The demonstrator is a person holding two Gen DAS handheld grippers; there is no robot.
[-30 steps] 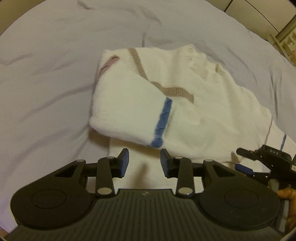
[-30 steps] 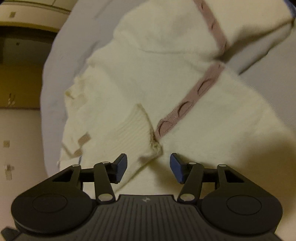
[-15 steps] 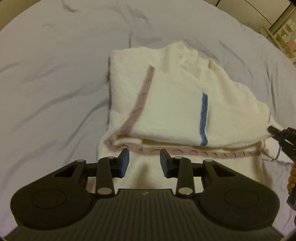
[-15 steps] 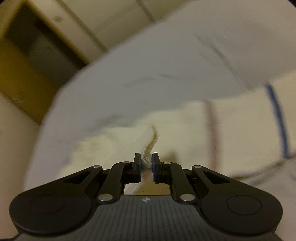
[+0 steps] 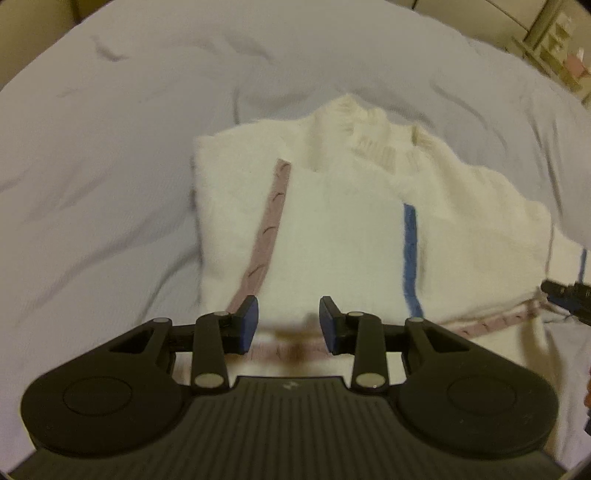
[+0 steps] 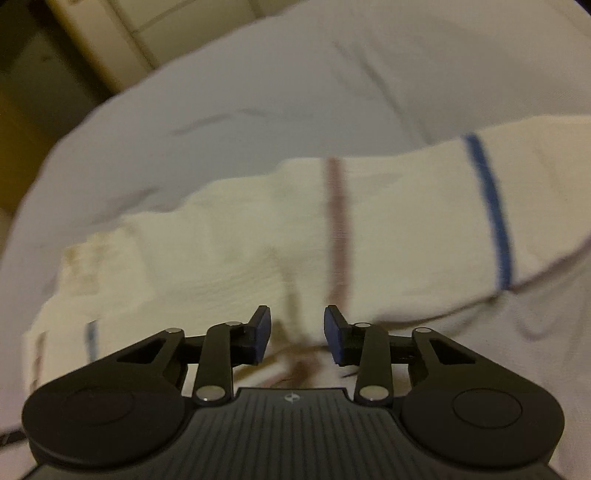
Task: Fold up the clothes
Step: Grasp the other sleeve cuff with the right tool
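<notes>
A pale lavender bedsheet (image 5: 155,155) spreads wide, creased with soft wrinkles, and runs right across the right wrist view too. Top right, blurred shelving (image 5: 554,44) sits beyond the bed's edge. Over on the right wrist side, a dark doorway (image 6: 33,92) beside a cream wall panel (image 6: 155,22).

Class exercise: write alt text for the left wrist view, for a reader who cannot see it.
A partly folded white sweater with mauve and blue stripes lies on a grey bedsheet. The open left gripper hovers at its near edge.
</notes>
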